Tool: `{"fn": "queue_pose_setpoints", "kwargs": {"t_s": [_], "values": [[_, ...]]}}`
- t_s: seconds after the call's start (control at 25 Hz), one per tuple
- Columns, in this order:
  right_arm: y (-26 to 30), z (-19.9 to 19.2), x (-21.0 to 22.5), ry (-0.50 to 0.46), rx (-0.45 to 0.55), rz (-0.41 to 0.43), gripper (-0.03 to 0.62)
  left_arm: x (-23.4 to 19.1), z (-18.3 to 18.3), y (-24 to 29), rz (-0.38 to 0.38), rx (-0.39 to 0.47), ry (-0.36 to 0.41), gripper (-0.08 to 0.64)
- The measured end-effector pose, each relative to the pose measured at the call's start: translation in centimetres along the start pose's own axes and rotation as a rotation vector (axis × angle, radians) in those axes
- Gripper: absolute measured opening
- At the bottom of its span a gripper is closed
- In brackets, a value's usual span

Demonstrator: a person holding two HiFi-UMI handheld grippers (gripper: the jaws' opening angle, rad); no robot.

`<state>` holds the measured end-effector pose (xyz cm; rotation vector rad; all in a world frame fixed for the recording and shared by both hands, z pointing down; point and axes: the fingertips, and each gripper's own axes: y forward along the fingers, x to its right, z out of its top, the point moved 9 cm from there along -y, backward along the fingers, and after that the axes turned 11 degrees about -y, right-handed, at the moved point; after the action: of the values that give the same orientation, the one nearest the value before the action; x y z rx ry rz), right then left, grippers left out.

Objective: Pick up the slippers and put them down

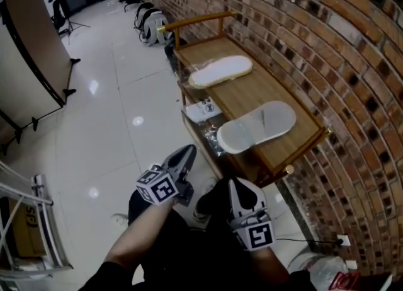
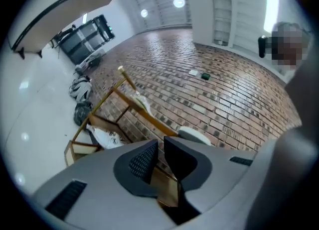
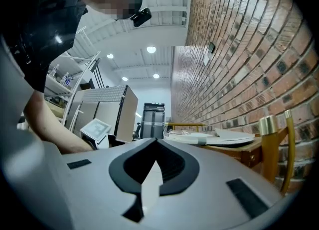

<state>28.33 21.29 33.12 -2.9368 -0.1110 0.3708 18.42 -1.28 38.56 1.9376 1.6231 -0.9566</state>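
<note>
Two white slippers lie on top of a wooden cart (image 1: 267, 88) against the brick wall: the far slipper (image 1: 220, 71) and the near slipper (image 1: 257, 126), both flat. The left gripper view shows them over the cart's rail as the far slipper (image 2: 142, 103) and the near slipper (image 2: 194, 134). My left gripper (image 1: 187, 152) (image 2: 160, 144) hovers short of the cart's near corner, its jaws a narrow slit apart with nothing between them. My right gripper (image 1: 241, 186) (image 3: 156, 143) is low beside the cart's near end, shut and holding nothing. The slippers (image 3: 224, 135) show edge-on there.
The cart's lower shelf holds a white packet (image 1: 203, 110). Bags (image 1: 150, 22) lie on the tiled floor beyond the cart. A leaning board (image 1: 31, 38) stands at the left, and a metal rack (image 1: 31, 220) at the lower left. A wall socket (image 1: 343, 240) sits low on the right.
</note>
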Motion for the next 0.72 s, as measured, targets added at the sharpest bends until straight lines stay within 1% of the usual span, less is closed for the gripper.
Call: {"fn": "queue_pose_setpoints", "kwargs": {"t_s": [0.08, 0.16, 0.2, 0.24, 0.32, 0.36, 0.44, 0.56, 0.72], "values": [[0.7, -0.3, -0.3, 0.005, -0.012, 0.023, 0.008, -1.9, -0.9, 1.3, 0.017, -0.040, -0.063, 0.041], [1.3, -0.5, -0.7, 0.002, -0.027, 0.046, 0.008, -3.6, -1.9, 2.3, 0.047, -0.074, -0.096, 0.042], [1.6, -0.5, -1.1, -0.002, -0.034, 0.059, 0.008, -4.6, -2.3, 2.7, 0.066, -0.089, -0.115, 0.073], [1.9, -0.7, -1.4, -0.007, -0.042, 0.073, 0.008, -5.6, -2.7, 3.1, 0.084, -0.104, -0.149, 0.125], [2.5, -1.0, -2.3, -0.012, -0.058, 0.101, 0.008, -7.5, -3.4, 4.1, 0.090, -0.128, -0.260, 0.195], [2.7, -1.1, -2.6, -0.013, -0.066, 0.114, 0.008, -8.1, -3.7, 4.7, 0.083, -0.137, -0.315, 0.212], [3.2, -1.4, -3.2, 0.000, -0.079, 0.132, 0.008, -9.3, -4.3, 5.7, 0.075, -0.160, -0.381, 0.216], [3.7, -1.9, -3.7, 0.021, -0.103, 0.159, 0.008, -10.9, -5.2, 7.0, 0.079, -0.192, -0.447, 0.216], [4.3, -2.6, -2.9, 0.050, -0.119, 0.159, 0.008, -11.9, -6.5, 9.2, 0.073, -0.233, -0.490, 0.216]]}}
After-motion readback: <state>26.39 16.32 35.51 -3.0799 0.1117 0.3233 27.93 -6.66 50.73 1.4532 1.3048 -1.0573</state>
